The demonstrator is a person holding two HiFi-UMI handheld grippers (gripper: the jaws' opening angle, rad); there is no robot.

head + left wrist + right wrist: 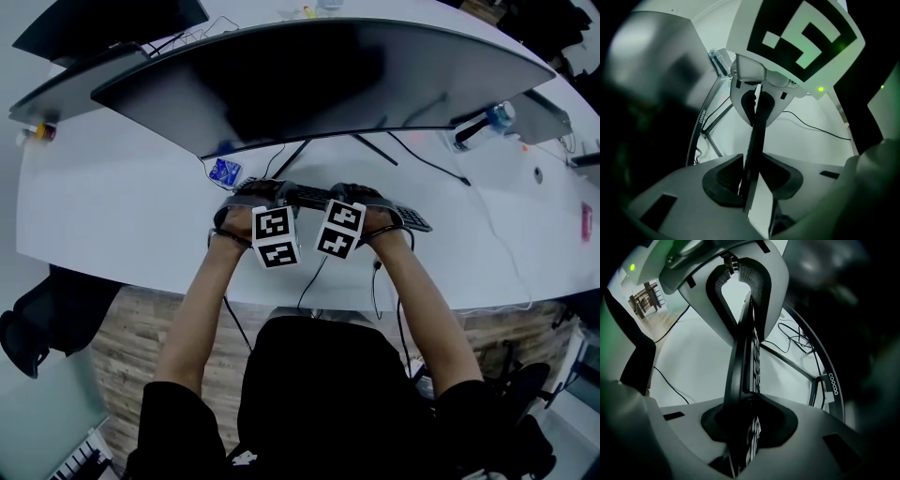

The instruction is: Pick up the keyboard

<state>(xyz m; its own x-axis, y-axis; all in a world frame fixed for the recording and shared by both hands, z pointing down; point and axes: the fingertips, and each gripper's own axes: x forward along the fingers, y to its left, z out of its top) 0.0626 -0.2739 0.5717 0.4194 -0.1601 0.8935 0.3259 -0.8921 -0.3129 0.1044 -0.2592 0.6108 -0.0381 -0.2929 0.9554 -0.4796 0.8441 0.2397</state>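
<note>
A black keyboard (398, 215) lies across the white desk (112, 216) below the monitor. Both grippers come down on its middle, side by side, the left gripper (274, 199) beside the right gripper (349, 199). In the left gripper view the keyboard (757, 136) runs edge-on between the pads (723, 180), and my left gripper (752, 180) is shut on it. In the right gripper view the keyboard (745, 362) sits the same way in my right gripper (750, 423), which is shut on it. Whether the keyboard is off the desk I cannot tell.
A wide curved monitor (319, 75) overhangs the desk just behind the keyboard, its stand legs (291, 159) spreading toward it. A blue packet (224, 172) lies at the left, a water bottle (483, 125) at the right. Cables (441, 169) cross the desk. A chair (37, 319) stands lower left.
</note>
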